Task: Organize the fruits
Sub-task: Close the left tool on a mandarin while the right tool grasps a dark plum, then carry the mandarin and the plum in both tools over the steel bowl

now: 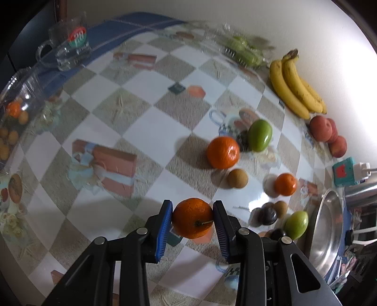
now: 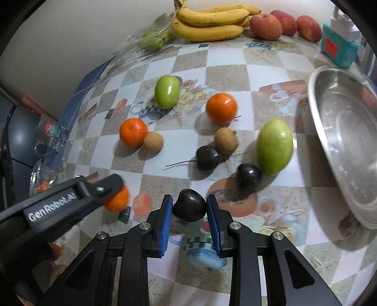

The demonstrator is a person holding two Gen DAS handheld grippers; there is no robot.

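The left gripper has its blue fingers clamped on a tangerine, held just above the checkered table. The right gripper is clamped on a dark cherry. Loose on the table lie two more tangerines, two green fruits, two cherries, two brown longans, beside a steel bowl. Bananas and apples sit by the wall.

We see a checkered tablecloth bearing bananas, apples, oranges, green fruits and a steel bowl.
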